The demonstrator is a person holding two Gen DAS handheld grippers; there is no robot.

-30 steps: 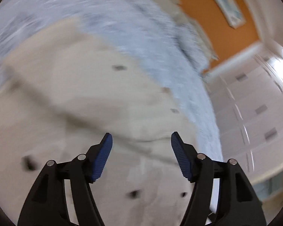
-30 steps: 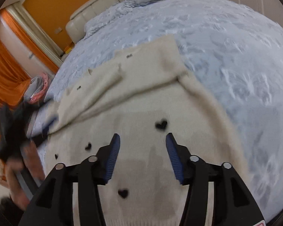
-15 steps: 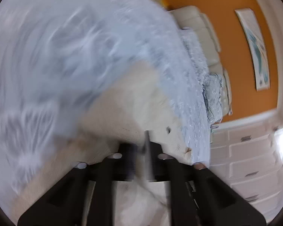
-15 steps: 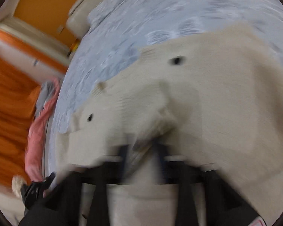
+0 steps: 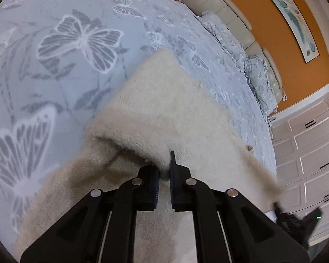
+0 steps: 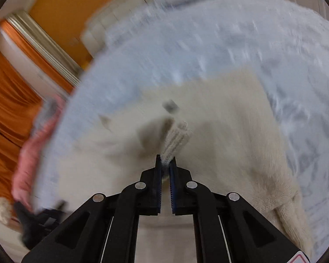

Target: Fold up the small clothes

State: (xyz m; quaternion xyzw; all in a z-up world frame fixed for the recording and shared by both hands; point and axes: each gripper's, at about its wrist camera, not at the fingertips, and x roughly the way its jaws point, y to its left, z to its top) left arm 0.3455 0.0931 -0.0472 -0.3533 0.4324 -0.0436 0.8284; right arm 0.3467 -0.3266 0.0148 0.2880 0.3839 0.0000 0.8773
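Left wrist view: left gripper [image 5: 163, 173] clamping unlabelled cream sweater [image 5: 164, 109].

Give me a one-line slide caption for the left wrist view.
Left gripper shut on a folded edge of the cream knit sweater, lifting it above the butterfly-print bedspread.

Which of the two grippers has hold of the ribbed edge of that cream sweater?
The right gripper: a ribbed knit band of the sweater sticks out between its jaws. The left gripper pinches a plain fuzzy fold instead.
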